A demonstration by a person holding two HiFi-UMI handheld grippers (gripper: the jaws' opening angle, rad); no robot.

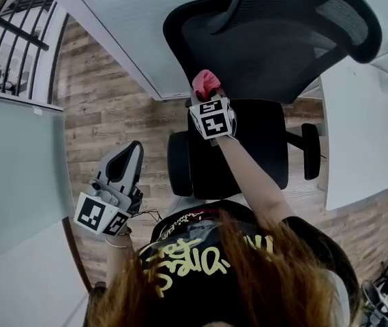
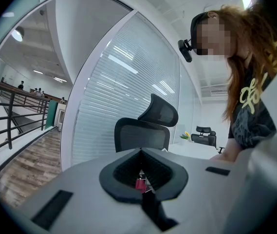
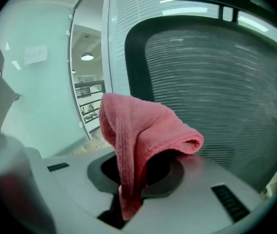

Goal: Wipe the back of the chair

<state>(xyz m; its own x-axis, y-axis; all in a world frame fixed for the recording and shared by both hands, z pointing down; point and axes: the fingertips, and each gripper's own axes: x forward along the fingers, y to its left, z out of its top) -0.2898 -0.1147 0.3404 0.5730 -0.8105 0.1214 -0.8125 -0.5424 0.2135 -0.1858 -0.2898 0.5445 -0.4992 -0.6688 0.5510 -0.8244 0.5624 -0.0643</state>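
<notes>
Holding pink cloth (image 3: 140, 130) pinched in right gripper (image 1: 209, 97), close against chair back (image 1: 248, 46), low on the mesh; contact unclear. Left gripper (image 1: 129, 155) hangs aside, jaws pressed together, empty. Wiping looks barely begun; most of the mesh remains.

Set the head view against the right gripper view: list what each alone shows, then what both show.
Head view only: the left gripper, off to the chair's side over the wooden floor, and the chair seat. Right gripper view only: the right gripper with its jaws shut on a fold of the pink cloth, and a ceiling lamp. Both: the pink cloth and the mesh chair back.
</notes>
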